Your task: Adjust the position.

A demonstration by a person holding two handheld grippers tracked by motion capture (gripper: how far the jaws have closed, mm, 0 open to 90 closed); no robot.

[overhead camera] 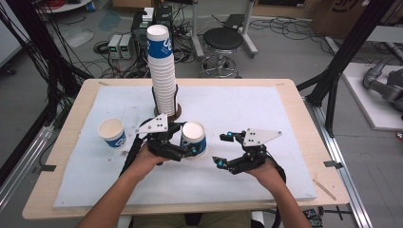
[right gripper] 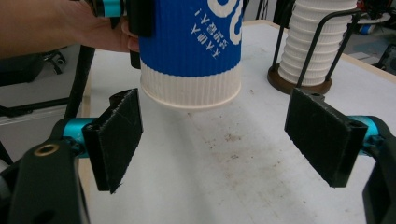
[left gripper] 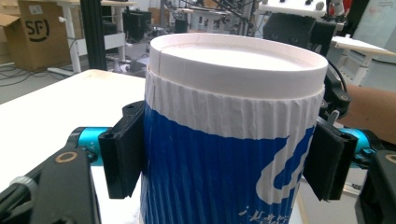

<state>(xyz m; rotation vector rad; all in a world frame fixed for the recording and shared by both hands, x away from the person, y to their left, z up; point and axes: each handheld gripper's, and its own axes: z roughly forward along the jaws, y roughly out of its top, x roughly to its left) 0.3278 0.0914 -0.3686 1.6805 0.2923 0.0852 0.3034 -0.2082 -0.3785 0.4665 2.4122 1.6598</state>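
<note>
We count two loose paper cups: our left gripper point(overhead camera: 190, 147) clamps one cup point(overhead camera: 194, 138), the second cup point(overhead camera: 112, 132) stands apart, beside one tall cup stack point(overhead camera: 161, 71); our right gripper point(overhead camera: 227, 149) gapes empty.

you're working in a robotics lab: cables point(overhead camera: 71, 66) sprawl over the concrete floor beside power supplies point(overhead camera: 119, 46), a stool point(overhead camera: 222, 40), black aluminium framing point(overhead camera: 343, 57) and cardboard boxes point(left gripper: 28, 32).
</note>
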